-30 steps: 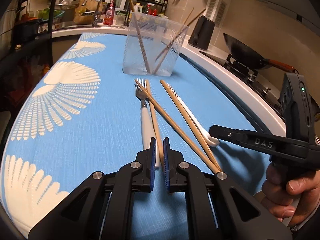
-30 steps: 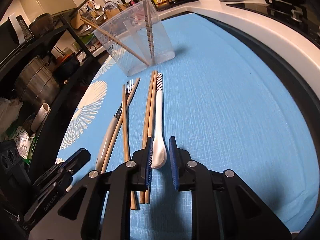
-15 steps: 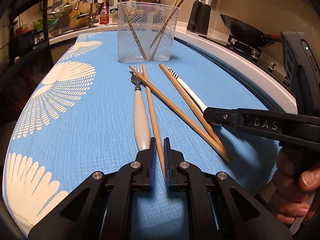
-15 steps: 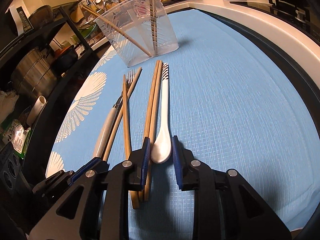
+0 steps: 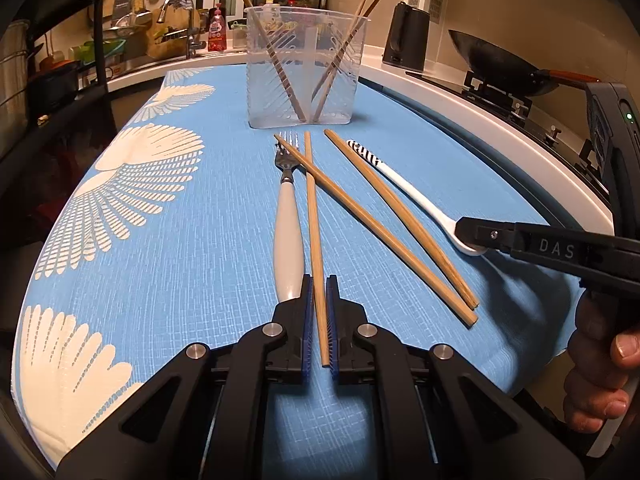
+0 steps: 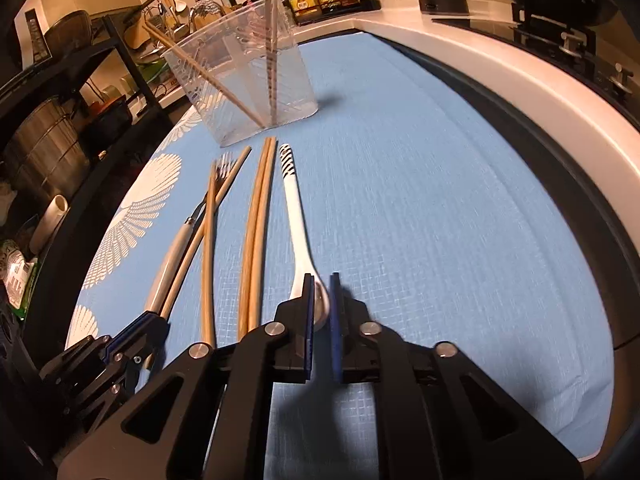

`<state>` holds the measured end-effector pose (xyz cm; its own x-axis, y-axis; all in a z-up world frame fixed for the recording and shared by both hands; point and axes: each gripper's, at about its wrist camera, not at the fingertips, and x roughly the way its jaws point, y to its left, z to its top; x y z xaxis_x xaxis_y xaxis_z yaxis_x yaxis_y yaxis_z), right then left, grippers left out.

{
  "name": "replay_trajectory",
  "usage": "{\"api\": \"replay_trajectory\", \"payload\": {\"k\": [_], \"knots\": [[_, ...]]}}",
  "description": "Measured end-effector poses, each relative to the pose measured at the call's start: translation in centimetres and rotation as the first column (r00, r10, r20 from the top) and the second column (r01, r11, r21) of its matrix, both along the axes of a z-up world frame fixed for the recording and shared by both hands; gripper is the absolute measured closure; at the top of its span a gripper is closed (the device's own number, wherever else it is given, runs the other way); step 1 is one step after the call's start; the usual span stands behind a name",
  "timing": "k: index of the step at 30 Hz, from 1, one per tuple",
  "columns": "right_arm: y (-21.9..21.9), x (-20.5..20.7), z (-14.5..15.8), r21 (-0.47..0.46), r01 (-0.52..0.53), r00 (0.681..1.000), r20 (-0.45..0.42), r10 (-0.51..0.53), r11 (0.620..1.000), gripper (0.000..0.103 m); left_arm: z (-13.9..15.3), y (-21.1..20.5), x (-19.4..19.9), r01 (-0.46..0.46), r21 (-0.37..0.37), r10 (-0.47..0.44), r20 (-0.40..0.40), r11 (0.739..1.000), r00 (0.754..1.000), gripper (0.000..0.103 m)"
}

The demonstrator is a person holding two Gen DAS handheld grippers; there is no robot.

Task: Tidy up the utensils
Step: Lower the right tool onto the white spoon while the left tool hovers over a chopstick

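The left gripper (image 5: 319, 316) has its blue-padded fingers (image 5: 307, 312) clenched on the near end of a single bamboo chopstick (image 5: 313, 216), which runs up the blue cloth-covered surface (image 5: 192, 264) just beside a white-handled metal fork (image 5: 289, 224). A second chopstick (image 5: 360, 216) crosses over it and the fork's tines. The right gripper (image 6: 320, 312) is closing its fingers around the bowl of a white ceramic spoon with a black-striped handle (image 6: 298, 232); the left pad meets the bowl, while the right pad seems just clear. A pair of bamboo chopsticks (image 6: 258, 232) lies just beside the spoon. Toward the far edge of the surface stands a clear plastic holder (image 5: 306, 76) with chopsticks leaning inside
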<state>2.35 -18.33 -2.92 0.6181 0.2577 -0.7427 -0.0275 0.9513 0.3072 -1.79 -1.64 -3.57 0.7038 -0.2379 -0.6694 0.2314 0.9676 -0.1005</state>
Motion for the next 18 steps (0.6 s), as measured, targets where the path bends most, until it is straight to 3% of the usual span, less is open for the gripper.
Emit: {"api": "replay_trajectory", "payload": {"k": [14,16,18], "knots": [[2.8,-0.8,0.1,-0.055,-0.058,0.998,0.035,0.060,0.997,0.091,-0.1,-0.2,0.0,0.003,0.005,-0.003,0.002,1.000,1.000,0.096],[2.4,-0.7,0.1,-0.035,-0.045,0.999,0.019,0.046,0.998,0.090,-0.1,-0.2,0.0,0.003,0.005,-0.003,0.002,1.000,1.000,0.096],[1.6,-0.7,0.0,0.033,-0.017,1.000,-0.001,0.017,0.999,0.083,-0.1,-0.2,0.0,0.003,0.003,-0.003,0.002,1.000,1.000,0.096]]}}
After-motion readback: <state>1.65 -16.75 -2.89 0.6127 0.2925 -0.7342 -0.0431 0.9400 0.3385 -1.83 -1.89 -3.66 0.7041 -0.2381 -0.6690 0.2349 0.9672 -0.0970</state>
